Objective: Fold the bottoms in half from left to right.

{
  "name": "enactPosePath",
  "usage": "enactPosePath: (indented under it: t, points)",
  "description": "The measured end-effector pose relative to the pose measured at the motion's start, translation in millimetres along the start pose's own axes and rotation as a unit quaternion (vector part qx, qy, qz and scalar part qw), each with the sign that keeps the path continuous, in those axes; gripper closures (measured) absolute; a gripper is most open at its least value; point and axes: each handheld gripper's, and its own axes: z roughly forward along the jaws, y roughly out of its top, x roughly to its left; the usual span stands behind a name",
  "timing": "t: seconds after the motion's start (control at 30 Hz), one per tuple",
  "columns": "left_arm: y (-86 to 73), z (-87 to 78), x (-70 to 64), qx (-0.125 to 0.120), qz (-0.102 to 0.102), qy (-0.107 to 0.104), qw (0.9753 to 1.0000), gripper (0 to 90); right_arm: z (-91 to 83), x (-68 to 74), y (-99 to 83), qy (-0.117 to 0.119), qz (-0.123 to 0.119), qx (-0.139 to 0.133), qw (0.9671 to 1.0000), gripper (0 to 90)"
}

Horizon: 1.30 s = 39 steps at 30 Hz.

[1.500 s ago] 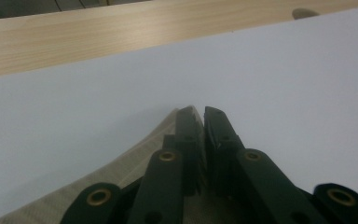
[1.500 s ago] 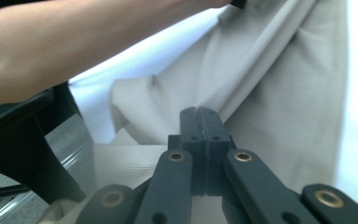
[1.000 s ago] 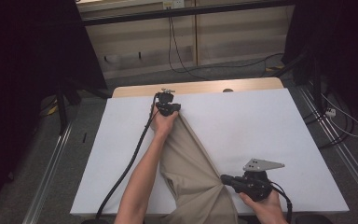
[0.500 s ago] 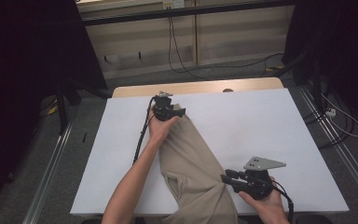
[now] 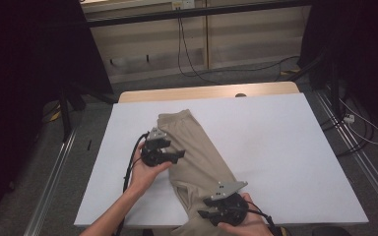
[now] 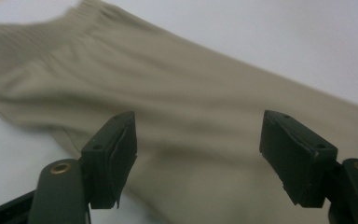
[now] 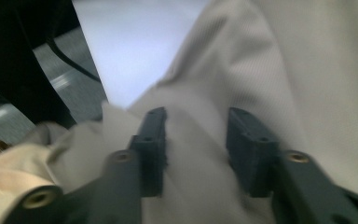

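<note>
Khaki trousers (image 5: 194, 152) are laid diagonally on the white table (image 5: 285, 147), with the ribbed waistband toward the far edge, a little left of the middle, and the cloth running down to the near edge, where it spills over beside the right hand. The fabric is seen lying mostly flat, with a fold near the near edge. The left gripper (image 5: 174, 155) is held by the left hand (image 5: 145, 172) just at the left side of the trousers, about midway between the far and near edges, its jaws turned toward the cloth. In the left gripper view those jaws are seen spread wide apart, with nothing between them; the trousers (image 6: 182, 107) lie beyond and below them, the ribbed band at the upper left, and bare table (image 6: 284, 37) is seen past the cloth. The right gripper (image 5: 202, 212) is held by the right hand (image 5: 246, 221) at the near edge, over the lower part of the trousers, with its grey plate (image 5: 226, 189) on top. In the right gripper view the jaws are seen partly apart, with the trousers (image 7: 279, 74) lying under and between them; whether the cloth is actually pinched cannot be told, as the picture is blurred. A strip of table (image 7: 130, 42) and the dark floor beyond its edge are seen at the upper left of that view. The two grippers are kept well apart along the length of the cloth.
</note>
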Motion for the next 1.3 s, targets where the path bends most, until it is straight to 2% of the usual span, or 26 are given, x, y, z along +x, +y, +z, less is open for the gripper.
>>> enactPosePath:
  t: [0.1,0.2,0.27,0.33,0.4,0.47,0.5,0.57,0.6,0.63,0.67,0.7,0.77,0.8,0.83,0.87,0.9,0.93,0.97,1.0,1.07,1.1,1.13,1.17,1.23,1.3]
  points:
    - [-14.5,-18.8,-21.1,-0.002,0.015,-0.024,0.9996,27.8,-7.6,-0.5,-6.4,0.010,0.010,-0.004,0.9999,87.8]
    - [-22.4,-31.5,-35.0,-0.011,0.033,-0.033,0.9989,28.2,-21.1,-0.2,-15.0,0.020,0.027,-0.012,0.9994,90.0]
    - [-25.4,-37.9,-44.2,-0.016,0.035,-0.041,0.9984,28.5,-29.1,1.3,-22.0,0.021,0.032,-0.018,0.9991,90.0]
    - [-27.4,-40.6,-56.0,-0.012,0.043,-0.059,0.9972,30.0,-34.5,3.0,-28.9,0.019,0.039,-0.016,0.9989,90.0]
    - [-30.9,-40.1,-71.1,-0.005,0.059,-0.085,0.9946,32.6,-39.6,5.2,-35.6,0.023,0.042,-0.015,0.9987,90.0]
    - [-35.2,-37.5,-86.5,0.005,0.075,-0.114,0.9907,36.5,-44.6,7.3,-39.7,0.020,0.045,-0.015,0.9986,90.0]
    - [-38.5,-35.5,-95.2,0.011,0.096,-0.128,0.9870,41.4,-46.2,7.5,-41.3,0.017,0.045,-0.015,0.9987,90.0]
    - [-44.6,-31.3,-106.6,0.024,0.107,-0.146,0.9831,52.3,-50.5,7.8,-47.0,0.015,0.051,-0.005,0.9986,90.0]
    - [-47.4,-29.1,-110.2,0.034,0.113,-0.166,0.9790,56.3,-53.3,9.1,-50.3,0.010,0.049,-0.003,0.9987,90.0]
    - [-50.2,-27.8,-114.7,0.043,0.127,-0.171,0.9761,58.1,-56.0,9.4,-53.8,0.004,0.053,-0.002,0.9986,90.0]
    - [-52.3,-27.1,-116.7,0.046,0.144,-0.171,0.9737,62.1,-58.7,8.9,-57.0,0.001,0.059,-0.002,0.9983,90.0]
    - [-56.2,-25.9,-119.6,0.047,0.138,-0.177,0.9733,64.5,-65.0,7.3,-61.7,-0.010,0.064,-0.006,0.9979,90.0]
    - [-59.7,-24.1,-122.3,0.060,0.148,-0.177,0.9711,64.3,-67.3,5.9,-63.1,-0.015,0.071,-0.008,0.9973,90.0]
    - [-61.5,-23.6,-124.1,0.063,0.167,-0.166,0.9698,64.5,-70.0,3.6,-64.8,-0.022,0.077,-0.010,0.9968,90.0]
    - [-61.9,-23.8,-124.5,0.076,0.196,-0.150,0.9661,66.9,-73.0,1.6,-65.9,-0.030,0.080,-0.014,0.9962,90.0]
    - [-63.6,-22.9,-124.1,0.081,0.202,-0.139,0.9661,73.2,-75.8,-0.9,-66.3,-0.032,0.082,-0.018,0.9959,90.0]
    - [-64.4,-23.0,-123.1,0.083,0.189,-0.155,0.9661,80.1,-77.7,-3.1,-66.4,-0.032,0.086,-0.020,0.9956,90.0]
    - [-64.7,-23.4,-123.5,0.083,0.190,-0.154,0.9660,88.7,-78.1,-5.1,-66.2,-0.033,0.089,-0.024,0.9952,90.0]
    - [-64.0,-25.2,-124.7,0.089,0.193,-0.148,0.9659,89.8,-77.5,-6.0,-65.8,-0.034,0.092,-0.025,0.9949,90.0]
    - [-63.9,-26.0,-125.3,0.092,0.188,-0.152,0.9659,90.0,-75.5,-7.5,-64.4,-0.036,0.094,-0.025,0.9946,84.7]
    - [-65.7,-29.3,-125.6,0.094,0.180,-0.145,0.9684,90.0,-72.1,-9.1,-60.6,-0.045,0.093,-0.020,0.9944,79.0]
    - [-67.4,-31.7,-124.4,0.092,0.174,-0.150,0.9689,90.0,-70.3,-10.6,-58.1,-0.048,0.093,-0.021,0.9943,76.2]
    - [-69.0,-33.8,-123.7,0.090,0.161,-0.153,0.9709,90.0,-68.5,-12.2,-54.7,-0.051,0.091,-0.019,0.9944,74.0]
    - [-70.9,-38.2,-121.5,0.094,0.147,-0.164,0.9710,90.0,-67.9,-13.1,-52.6,-0.053,0.089,-0.019,0.9945,73.3]
    - [-76.1,-43.5,-121.7,0.094,0.144,-0.153,0.9730,90.0,-66.2,-16.5,-47.2,-0.056,0.084,-0.021,0.9947,72.4]
    - [-80.6,-46.8,-122.3,0.086,0.128,-0.163,0.9744,90.0,-64.4,-22.6,-42.2,-0.064,0.084,-0.023,0.9942,71.3]
